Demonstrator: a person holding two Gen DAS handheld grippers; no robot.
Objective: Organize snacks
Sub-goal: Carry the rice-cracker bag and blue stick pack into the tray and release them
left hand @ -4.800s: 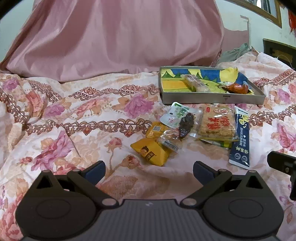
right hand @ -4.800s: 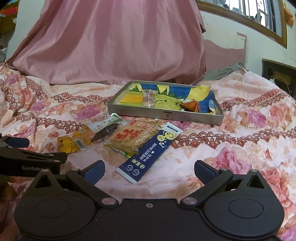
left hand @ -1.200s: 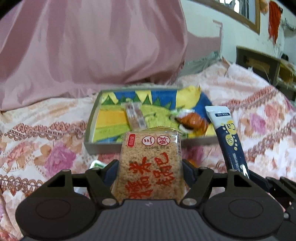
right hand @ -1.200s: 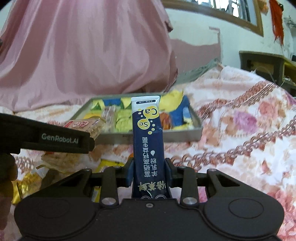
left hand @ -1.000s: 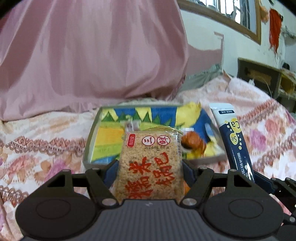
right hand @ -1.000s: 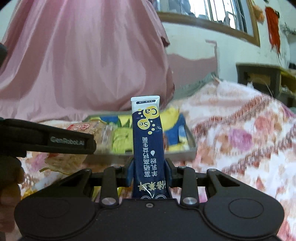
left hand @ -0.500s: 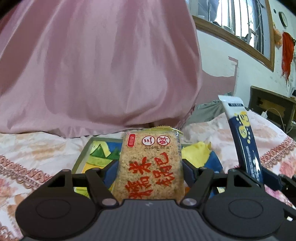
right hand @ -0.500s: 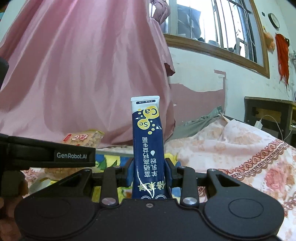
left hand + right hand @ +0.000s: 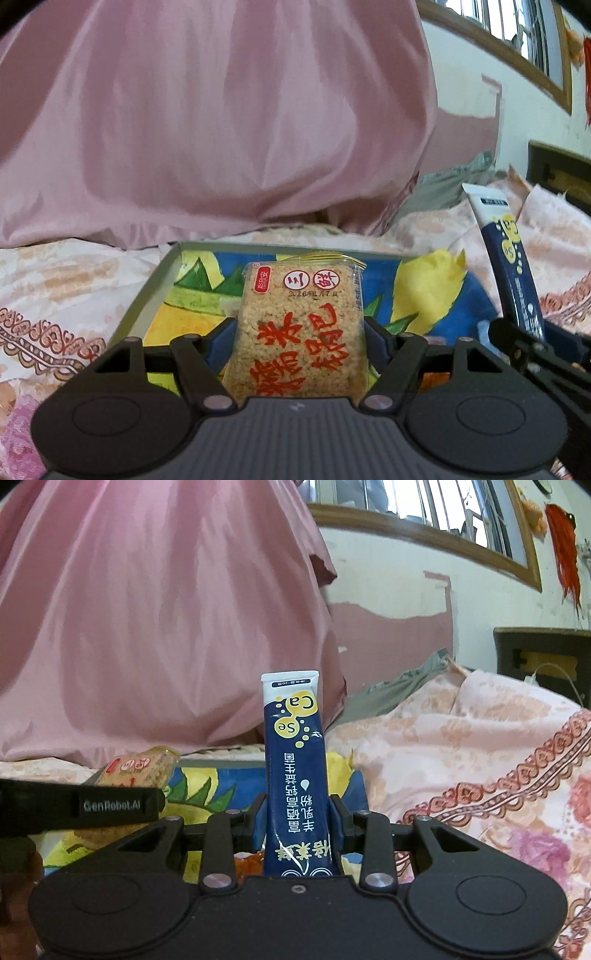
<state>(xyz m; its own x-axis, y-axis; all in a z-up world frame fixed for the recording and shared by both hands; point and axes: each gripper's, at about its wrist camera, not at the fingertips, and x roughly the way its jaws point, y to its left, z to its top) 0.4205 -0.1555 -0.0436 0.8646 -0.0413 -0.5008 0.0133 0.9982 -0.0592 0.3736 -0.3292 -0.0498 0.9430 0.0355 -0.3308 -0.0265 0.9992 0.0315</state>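
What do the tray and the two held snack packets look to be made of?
Tray: likely thin metal, dull grey rim, glossy printed floor.
Rice cracker packet in the left gripper: clear shiny plastic film; grains show through.
Blue stick packet in the right gripper: opaque printed film, perhaps foil-lined; creased, crimped top.

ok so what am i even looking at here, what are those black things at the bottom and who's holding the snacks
No robot here: a person holds a hand-held gripper in each hand, each with a camera looking along its two fingers. The black shapes are the grippers themselves. In the left camera's picture, the left hand-held gripper clamps a rice cracker pack. In the right camera's picture, the right hand-held gripper clamps a dark blue stick sachet. Both are over a grey tray with a colourful lining, on a floral bedspread.
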